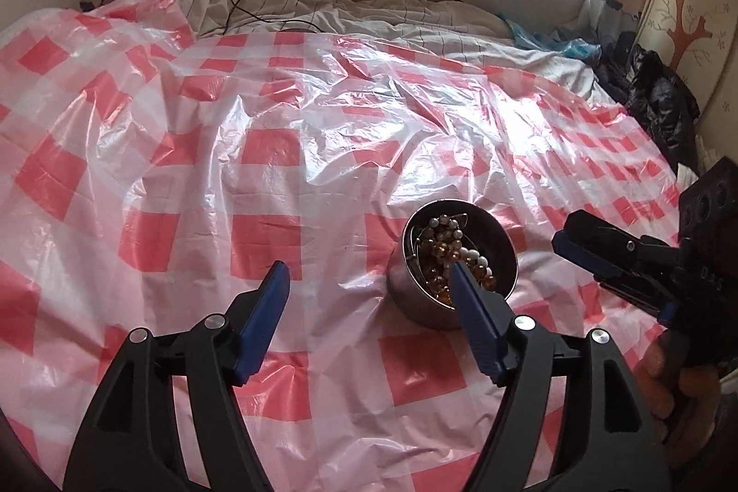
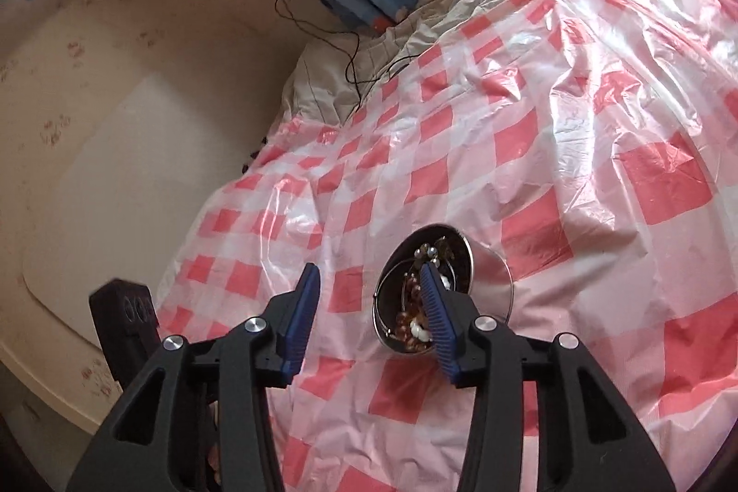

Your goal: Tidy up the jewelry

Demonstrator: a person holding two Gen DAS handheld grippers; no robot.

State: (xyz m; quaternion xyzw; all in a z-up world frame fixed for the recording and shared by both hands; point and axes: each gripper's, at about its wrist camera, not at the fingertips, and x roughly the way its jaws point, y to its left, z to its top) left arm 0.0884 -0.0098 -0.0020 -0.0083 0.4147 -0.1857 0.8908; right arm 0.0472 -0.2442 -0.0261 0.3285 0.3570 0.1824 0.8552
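Left wrist view showed your left gripper (image 1: pixel 369 275) spread and empty, right gripper (image 2: pixel 369 284) likewise, above the steel tin (image 1: pixel 417 310) of beaded jewelry (image 1: pixel 445 250) on the checked plastic sheet (image 1: pixel 184 169). Beads probably slid and tangled; you'd best pinch one strand.
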